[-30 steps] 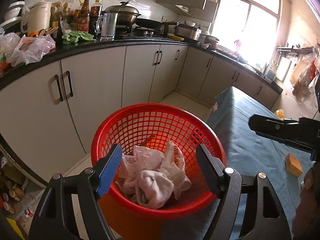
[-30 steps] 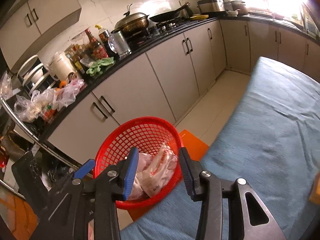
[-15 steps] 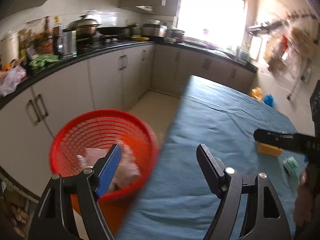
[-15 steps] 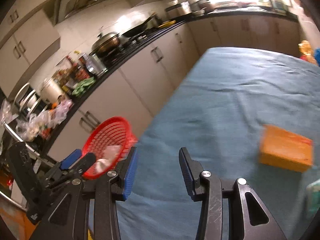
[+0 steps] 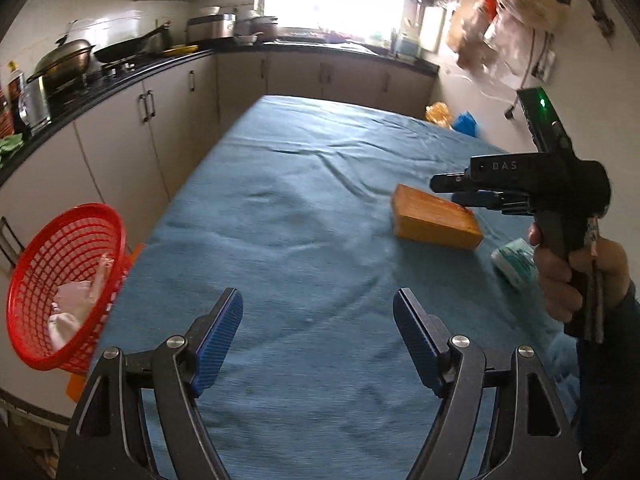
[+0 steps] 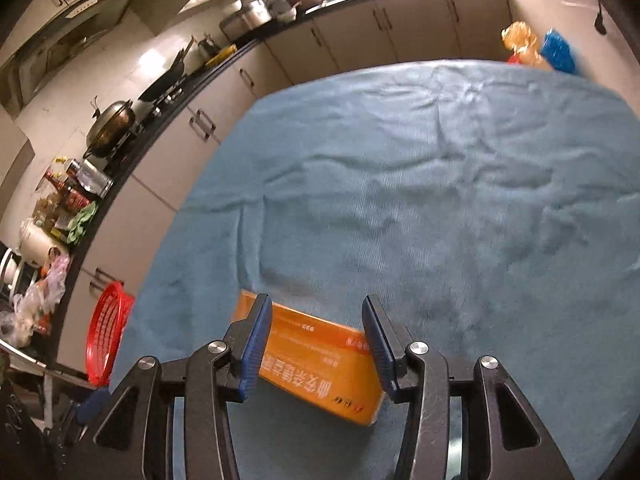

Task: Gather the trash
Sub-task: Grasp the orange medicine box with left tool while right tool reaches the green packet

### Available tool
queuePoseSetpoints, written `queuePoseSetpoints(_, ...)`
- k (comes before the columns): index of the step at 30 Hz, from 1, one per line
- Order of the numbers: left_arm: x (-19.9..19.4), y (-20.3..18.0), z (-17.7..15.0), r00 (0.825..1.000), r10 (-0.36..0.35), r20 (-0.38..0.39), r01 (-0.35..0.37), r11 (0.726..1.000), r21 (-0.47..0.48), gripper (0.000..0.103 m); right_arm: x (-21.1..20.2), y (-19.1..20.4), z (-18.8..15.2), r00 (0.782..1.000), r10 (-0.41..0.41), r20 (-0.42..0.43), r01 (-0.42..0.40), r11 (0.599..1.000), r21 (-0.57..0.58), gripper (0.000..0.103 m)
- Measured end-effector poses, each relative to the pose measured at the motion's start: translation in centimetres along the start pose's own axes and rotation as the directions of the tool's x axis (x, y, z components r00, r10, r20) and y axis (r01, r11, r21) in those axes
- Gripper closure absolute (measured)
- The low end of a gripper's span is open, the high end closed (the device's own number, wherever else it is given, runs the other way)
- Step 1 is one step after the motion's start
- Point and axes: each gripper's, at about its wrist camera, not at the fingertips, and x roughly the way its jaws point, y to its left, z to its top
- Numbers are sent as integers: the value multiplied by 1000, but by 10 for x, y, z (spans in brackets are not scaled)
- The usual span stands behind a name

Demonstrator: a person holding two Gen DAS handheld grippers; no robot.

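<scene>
Over the table [image 5: 304, 216] my right hand-held gripper [image 6: 316, 344] hangs wide apart above the orange box [image 6: 320, 368] — red basket [image 5: 60, 292] already holds trash — more left.

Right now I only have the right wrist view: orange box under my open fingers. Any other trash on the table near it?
Observer: Yes. The left wrist view shows a small white-and-green container lying between the orange box and the right hand, partly hidden by the hand.
Operator: Left gripper free?
Observer: The left gripper is open, with nothing between its fingers, above the bare blue tablecloth.
Operator: I see the basket edge-on. Anything in it?
Observer: The red basket holds crumpled pale wrappers.
</scene>
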Motion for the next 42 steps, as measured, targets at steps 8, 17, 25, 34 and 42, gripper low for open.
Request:
queuePoseSetpoints(8,11,-10,8,996,-70,-50,67,996,-54,24,-20,28,-55,935,316,-162,-313,949,48,48)
queuePoseSetpoints(17,36,-43,18,991,-58,-123,55,998,-31,18,-97,-38,-72,992,103,78,-113,984,141,45)
queuePoseSetpoints(25,66,-84,6,987,108,-117,-94,988,124,17,-114,-102,-82,995,-39,97,12,963,269,44)
queuePoseSetpoints(34,74,-43,12,989,115,-93,-112,993,33,57,-82,-88,-85,999,-17,29,12,981,192,40)
queuePoseSetpoints(42,72,-31,15,995,52,-80,-54,998,-31,57,-58,-18,-108,983,-180,37,184,971,-153,20)
